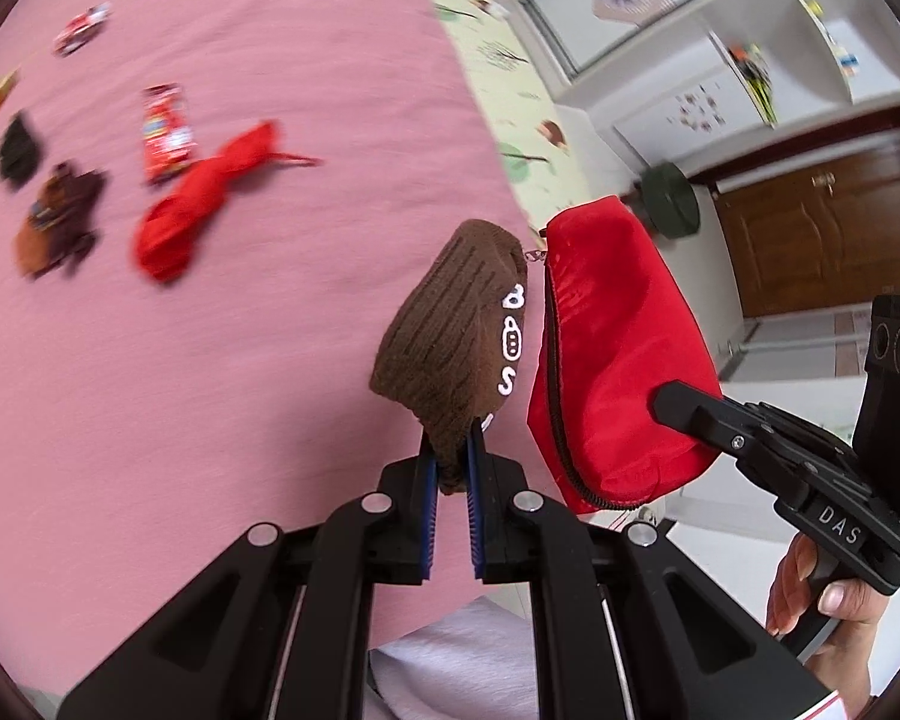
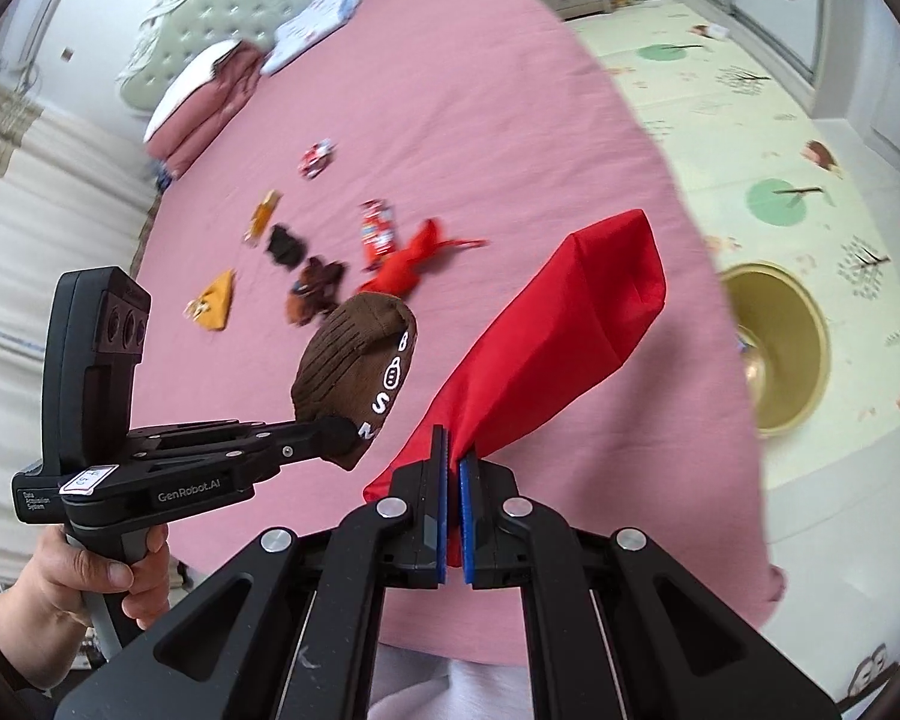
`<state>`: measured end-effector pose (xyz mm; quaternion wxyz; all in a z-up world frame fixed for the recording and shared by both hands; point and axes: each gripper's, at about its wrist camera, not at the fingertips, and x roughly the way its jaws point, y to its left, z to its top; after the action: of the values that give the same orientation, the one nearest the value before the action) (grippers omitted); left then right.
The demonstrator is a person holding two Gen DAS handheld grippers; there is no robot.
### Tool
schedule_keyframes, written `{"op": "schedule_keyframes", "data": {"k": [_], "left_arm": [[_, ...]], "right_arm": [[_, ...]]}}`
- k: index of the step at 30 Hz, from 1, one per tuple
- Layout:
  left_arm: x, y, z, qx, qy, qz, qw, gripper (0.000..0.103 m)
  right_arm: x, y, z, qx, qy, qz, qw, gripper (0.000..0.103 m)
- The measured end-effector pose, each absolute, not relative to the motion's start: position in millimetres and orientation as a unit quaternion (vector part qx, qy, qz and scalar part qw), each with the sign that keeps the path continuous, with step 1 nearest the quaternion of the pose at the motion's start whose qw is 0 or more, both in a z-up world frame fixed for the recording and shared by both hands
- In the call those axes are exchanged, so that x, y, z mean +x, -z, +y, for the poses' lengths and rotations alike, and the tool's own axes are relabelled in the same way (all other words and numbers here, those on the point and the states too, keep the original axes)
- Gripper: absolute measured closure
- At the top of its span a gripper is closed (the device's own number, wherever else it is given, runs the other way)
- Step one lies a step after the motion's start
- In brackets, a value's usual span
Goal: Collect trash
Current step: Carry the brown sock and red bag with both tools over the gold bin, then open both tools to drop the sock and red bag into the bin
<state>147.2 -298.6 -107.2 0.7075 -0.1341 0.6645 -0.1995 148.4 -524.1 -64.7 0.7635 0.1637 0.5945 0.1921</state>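
Observation:
My left gripper is shut on a brown knit sock with white letters and holds it above the pink bed; the sock also shows in the right wrist view. My right gripper is shut on a red zip pouch, held just right of the sock. In the left wrist view the pouch shows its open zipper facing the sock. On the bed lie a red sock, a red snack wrapper, a brown sock, a black item and a small red wrapper.
A gold round bin stands on the patterned floor mat right of the bed. An orange triangular wrapper and an orange packet lie on the bed. Folded bedding is at the headboard. A wooden door is at the right.

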Motion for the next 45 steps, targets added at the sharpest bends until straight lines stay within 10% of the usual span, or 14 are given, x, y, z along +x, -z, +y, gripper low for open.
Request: {"op": "schedule_keyframes", "data": {"k": [31, 33, 35, 37, 45], "left_arm": [[265.5, 178.5, -589.6, -0.013, 0.286, 0.713, 0.64, 0.093], [270.3, 179.6, -597.7, -0.006, 0.297, 0.712, 0.636, 0.082], [275.7, 178.2, -604.8, 0.0, 0.301, 0.712, 0.634, 0.034], [279.9, 174.1, -607.0, -0.002, 0.303, 0.704, 0.642, 0.026], [287.7, 171.5, -603.2, -0.009, 0.289, 0.706, 0.646, 0.021]], "right_arm": [[221.7, 148.9, -766.0, 0.238, -0.079, 0.603, 0.758, 0.099], [226.4, 150.6, -776.6, 0.246, -0.07, 0.598, 0.76, 0.095], [230.5, 154.1, -788.2, 0.259, -0.058, 0.6, 0.754, 0.089], [233.7, 154.7, -798.5, 0.264, -0.05, 0.597, 0.756, 0.069], [233.5, 147.1, -814.3, 0.288, -0.033, 0.585, 0.757, 0.066]]}}
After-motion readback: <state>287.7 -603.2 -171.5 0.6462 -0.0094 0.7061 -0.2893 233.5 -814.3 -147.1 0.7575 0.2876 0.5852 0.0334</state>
